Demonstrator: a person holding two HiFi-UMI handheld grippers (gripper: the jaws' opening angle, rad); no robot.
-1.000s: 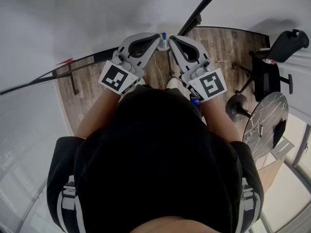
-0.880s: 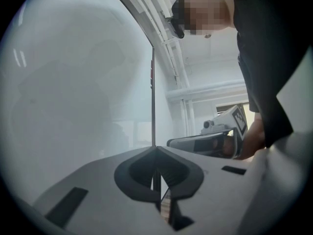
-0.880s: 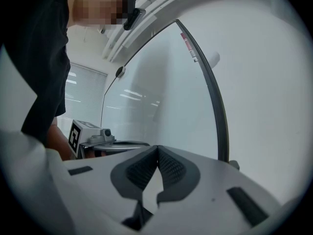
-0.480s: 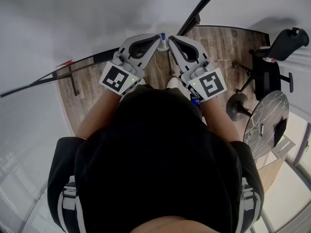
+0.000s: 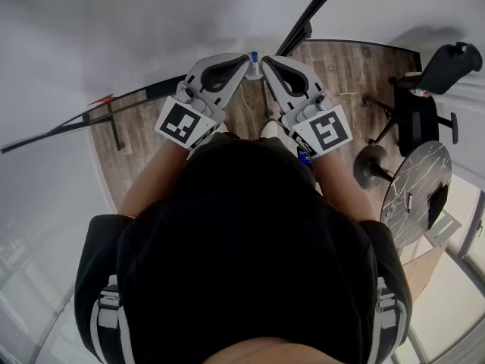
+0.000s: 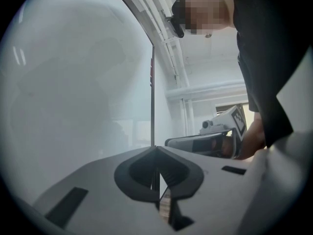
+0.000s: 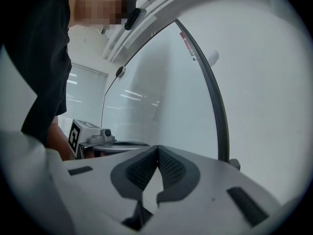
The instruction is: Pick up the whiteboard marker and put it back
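Below me, the wood floor [image 5: 345,63] carries a black office chair [image 5: 415,118] and a round marble table [image 5: 413,182].

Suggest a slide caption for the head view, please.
Left tongs and right tongs, both shut, flank a blue-capped marker.

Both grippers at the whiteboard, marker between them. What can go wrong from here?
1. Both the left gripper and right gripper are shut and empty; advancing like that would likely shove the marker instead of gripping it.
2. Their tips flank the marker closely, so opening one may bump the other gripper.
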